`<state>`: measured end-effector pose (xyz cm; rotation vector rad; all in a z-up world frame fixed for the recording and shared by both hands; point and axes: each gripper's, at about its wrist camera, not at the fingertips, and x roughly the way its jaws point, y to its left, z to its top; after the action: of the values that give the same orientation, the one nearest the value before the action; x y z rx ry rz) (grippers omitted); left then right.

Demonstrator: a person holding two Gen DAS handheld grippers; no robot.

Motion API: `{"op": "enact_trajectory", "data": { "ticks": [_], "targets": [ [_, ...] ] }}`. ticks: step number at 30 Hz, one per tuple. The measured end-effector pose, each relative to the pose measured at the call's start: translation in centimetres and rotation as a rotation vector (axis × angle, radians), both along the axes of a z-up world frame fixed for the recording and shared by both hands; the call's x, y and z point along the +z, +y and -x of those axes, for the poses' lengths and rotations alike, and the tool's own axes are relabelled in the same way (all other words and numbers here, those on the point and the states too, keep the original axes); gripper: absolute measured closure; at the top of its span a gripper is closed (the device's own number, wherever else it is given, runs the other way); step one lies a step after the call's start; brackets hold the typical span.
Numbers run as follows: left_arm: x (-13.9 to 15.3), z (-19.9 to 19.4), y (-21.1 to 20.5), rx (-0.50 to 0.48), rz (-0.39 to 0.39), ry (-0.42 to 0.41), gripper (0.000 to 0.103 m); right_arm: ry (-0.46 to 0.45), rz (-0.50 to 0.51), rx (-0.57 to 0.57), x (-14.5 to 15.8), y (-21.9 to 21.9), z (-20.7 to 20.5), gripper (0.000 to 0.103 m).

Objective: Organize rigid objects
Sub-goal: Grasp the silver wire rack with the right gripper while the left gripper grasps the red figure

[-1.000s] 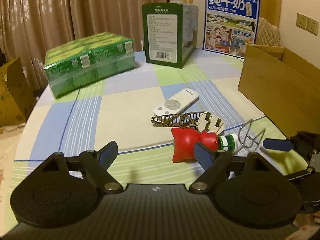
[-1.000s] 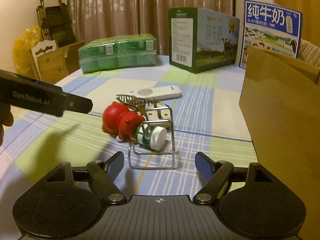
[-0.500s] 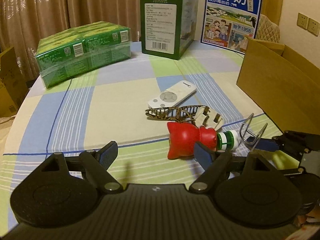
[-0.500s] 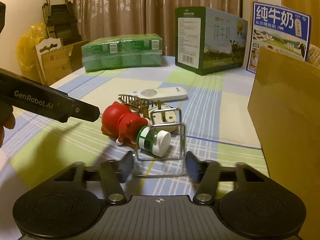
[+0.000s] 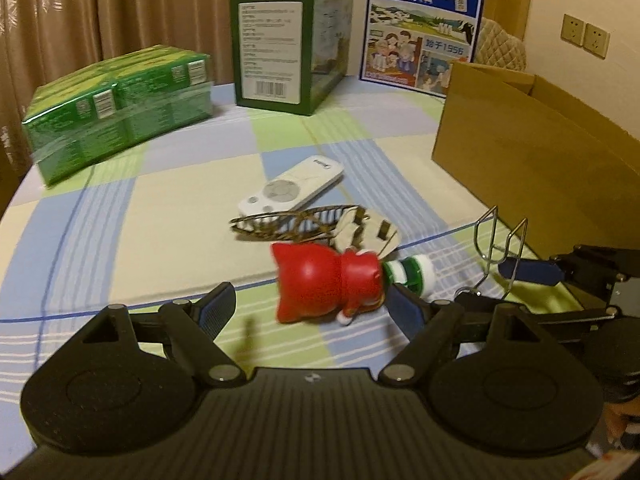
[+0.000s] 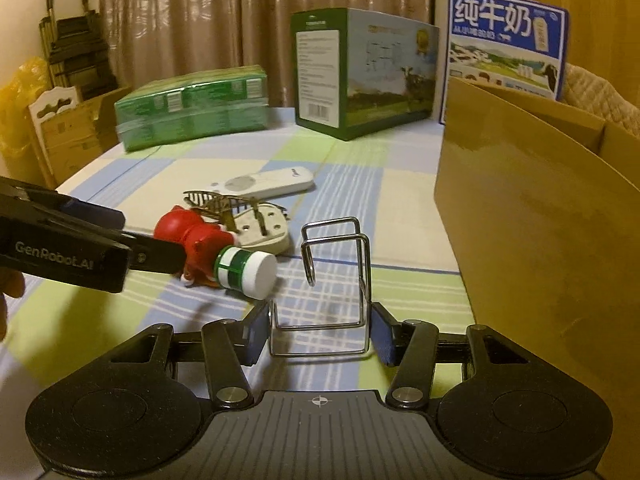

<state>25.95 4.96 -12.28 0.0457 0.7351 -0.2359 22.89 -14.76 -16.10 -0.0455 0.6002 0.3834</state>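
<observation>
My right gripper [image 6: 318, 334] is shut on a bent wire stand [image 6: 340, 280] and holds it tilted up off the tablecloth; the stand also shows in the left wrist view [image 5: 496, 248]. My left gripper [image 5: 310, 312] is open, its fingers either side of a red toy figure [image 5: 326, 286] lying on its side. A green-and-white bottle [image 5: 412, 272] lies against the toy. Behind them lie a beige plug [image 5: 370, 232], a brown hair clip [image 5: 288, 226] and a white remote [image 5: 292, 190].
An open cardboard box [image 5: 540, 160] stands at the right. A green carton pack [image 5: 120, 108], a tall green milk box [image 5: 288, 40] and a blue milk box [image 5: 420, 28] stand at the back. A checked cloth covers the table [image 5: 160, 208].
My right gripper closed on the wire stand and lifted it, tilting it upright. My left gripper moved forward and now has its fingers around the red toy.
</observation>
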Motion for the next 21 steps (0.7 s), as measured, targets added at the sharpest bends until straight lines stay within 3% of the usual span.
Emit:
{"op": "enact_trajectory", "data": {
  "ticks": [15,18,21],
  "targets": [
    [-1.8,-1.8,-1.0,0.009,-0.007,-0.007,0.026,0.023,-0.022,-0.012,0.0,-0.4,-0.3,0.053],
    [-1.9,-1.7,-1.2,-0.011,-0.001,-0.024,0.038,0.025,-0.021,-0.012,0.0,-0.3,-0.3,0.053],
    [-2.0,-1.1,-1.3,-0.014,-0.022,-0.043,0.039,0.029,-0.017,-0.008,0.0,-0.3,-0.3,0.053]
  ]
}}
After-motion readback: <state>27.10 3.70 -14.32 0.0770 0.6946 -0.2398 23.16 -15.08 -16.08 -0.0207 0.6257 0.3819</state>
